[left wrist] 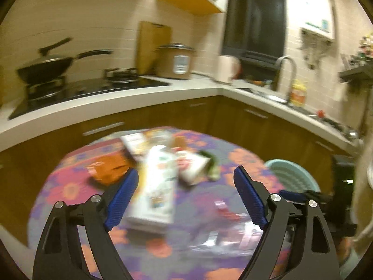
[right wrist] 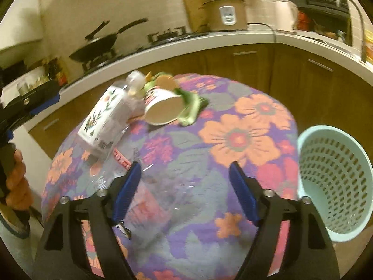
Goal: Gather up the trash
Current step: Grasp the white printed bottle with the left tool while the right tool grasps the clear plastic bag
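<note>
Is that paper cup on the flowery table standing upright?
No, the paper cup lies on its side on the table, its round end facing the right wrist camera, beside the white carton.

left gripper (left wrist: 186, 182): jaws wide, empty | carton (left wrist: 156, 186): between them, beyond tips | basket (left wrist: 291, 175): right of jaws

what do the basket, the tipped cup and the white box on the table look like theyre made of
Basket: pale teal plastic by the look, matte, its wall moulded with rows of small slots.
Tipped cup: probably paper, with a plain brown inside, thin rim and printed outer wall.
White box: likely cardboard, with flat faces, sharp edges, printed flowers and a barcode. Something clear and glossy, perhaps plastic wrap, lies against it.
</note>
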A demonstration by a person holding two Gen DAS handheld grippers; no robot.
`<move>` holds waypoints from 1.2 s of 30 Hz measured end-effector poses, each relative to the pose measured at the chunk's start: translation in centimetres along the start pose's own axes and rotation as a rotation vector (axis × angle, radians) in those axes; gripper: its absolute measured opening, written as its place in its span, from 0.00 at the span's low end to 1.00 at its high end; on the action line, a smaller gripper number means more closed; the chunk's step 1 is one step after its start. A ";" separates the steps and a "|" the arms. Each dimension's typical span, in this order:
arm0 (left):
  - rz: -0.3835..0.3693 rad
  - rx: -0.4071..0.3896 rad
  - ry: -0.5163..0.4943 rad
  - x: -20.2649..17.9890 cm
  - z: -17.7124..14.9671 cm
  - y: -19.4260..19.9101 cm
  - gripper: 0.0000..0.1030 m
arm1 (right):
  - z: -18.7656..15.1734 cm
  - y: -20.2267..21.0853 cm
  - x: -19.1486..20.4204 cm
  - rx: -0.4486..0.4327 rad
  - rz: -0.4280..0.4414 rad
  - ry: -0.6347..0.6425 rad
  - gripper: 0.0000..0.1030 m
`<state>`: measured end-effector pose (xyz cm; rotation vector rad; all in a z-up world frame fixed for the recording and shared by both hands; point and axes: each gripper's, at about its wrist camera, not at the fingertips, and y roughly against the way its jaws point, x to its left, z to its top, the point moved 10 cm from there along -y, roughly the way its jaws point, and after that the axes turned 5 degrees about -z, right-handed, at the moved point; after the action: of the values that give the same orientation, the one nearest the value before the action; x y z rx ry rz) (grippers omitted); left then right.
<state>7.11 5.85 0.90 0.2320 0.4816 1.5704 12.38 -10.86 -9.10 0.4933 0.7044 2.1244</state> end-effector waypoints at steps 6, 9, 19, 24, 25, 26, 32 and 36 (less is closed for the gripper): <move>0.082 0.029 0.046 4.1 -1.3 -1.2 0.83 | -1.3 -1.9 1.3 0.060 0.024 0.019 0.78; 0.100 0.055 0.047 4.7 -2.2 -2.4 0.83 | -1.9 -2.4 1.7 0.074 0.024 0.034 0.78; 0.131 0.161 0.025 4.0 -4.8 -6.2 0.83 | -2.6 -3.1 2.4 0.108 0.019 0.073 0.68; 0.170 0.213 0.020 4.3 -5.7 -7.6 0.72 | -3.0 -3.2 2.4 0.115 0.014 0.076 0.39; 0.165 0.225 0.026 4.4 -6.0 -7.8 0.65 | -3.1 -3.2 2.4 0.116 0.012 0.075 0.33; 0.169 0.230 0.027 4.3 -6.0 -7.9 0.64 | -3.1 -3.2 2.3 0.114 0.007 0.073 0.31; 0.176 0.217 0.000 3.9 -6.1 -7.4 0.61 | -3.0 -2.7 2.2 0.091 0.031 0.049 0.16; 0.157 0.167 -0.005 3.1 -5.2 -6.3 0.58 | -2.4 -1.7 2.1 0.044 0.030 0.046 0.11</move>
<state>10.30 8.03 -6.89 0.4098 0.6030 1.6831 10.76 -9.07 -11.78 0.4825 0.7757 2.1578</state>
